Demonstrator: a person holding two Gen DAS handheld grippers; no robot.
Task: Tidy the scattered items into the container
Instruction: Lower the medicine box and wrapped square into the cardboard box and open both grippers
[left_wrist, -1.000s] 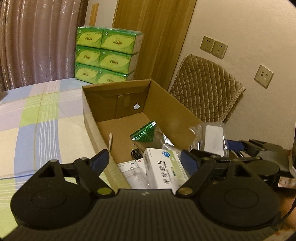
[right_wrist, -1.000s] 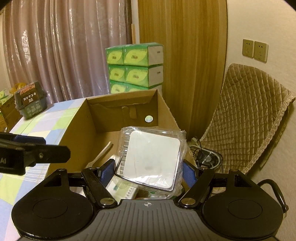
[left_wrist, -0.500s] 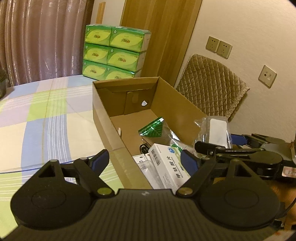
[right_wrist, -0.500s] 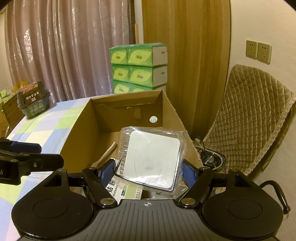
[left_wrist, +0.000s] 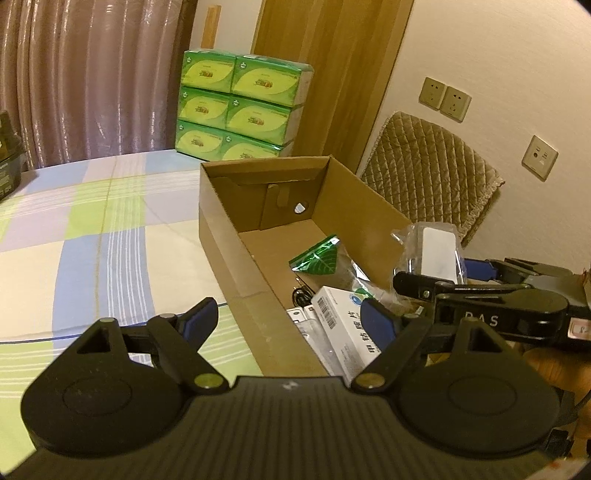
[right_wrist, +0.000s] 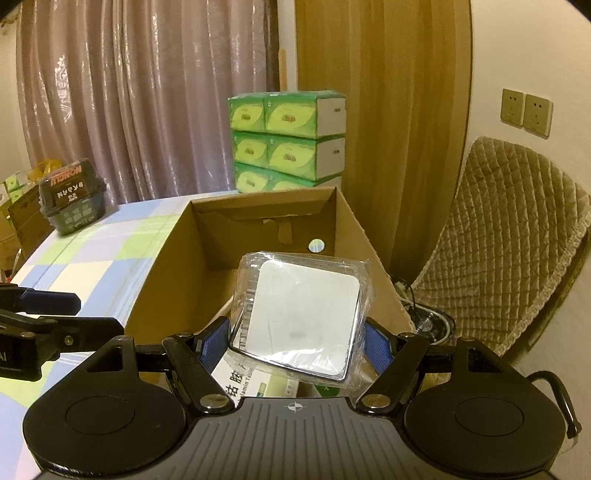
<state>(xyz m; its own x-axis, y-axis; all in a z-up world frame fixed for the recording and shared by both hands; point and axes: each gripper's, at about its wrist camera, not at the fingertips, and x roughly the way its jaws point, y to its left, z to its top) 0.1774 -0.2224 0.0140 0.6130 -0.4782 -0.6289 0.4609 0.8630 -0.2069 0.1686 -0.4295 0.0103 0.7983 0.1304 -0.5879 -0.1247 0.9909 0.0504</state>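
An open cardboard box (left_wrist: 221, 236) (right_wrist: 166, 258) stands on the checked tablecloth. Inside it lie a white medicine box (left_wrist: 343, 325), a green foil packet (left_wrist: 317, 258) and other small items. My right gripper (right_wrist: 295, 339) is shut on a white square device wrapped in clear plastic (right_wrist: 303, 314) and holds it above the near end of the box; the device also shows in the left wrist view (left_wrist: 436, 251). My left gripper (left_wrist: 288, 321) is open and empty, over the box's near left wall.
Stacked green tissue boxes (left_wrist: 236, 107) stand behind the cardboard box. A quilted chair back (right_wrist: 509, 240) is on the right by the wall. A dark basket (right_wrist: 74, 199) sits at the table's far left. Cables lie on the floor (right_wrist: 424, 317) beside the chair.
Both grippers have drawn back and risen a little, so more of the box shows. The right gripper still holds the wrapped device; the left stays open.
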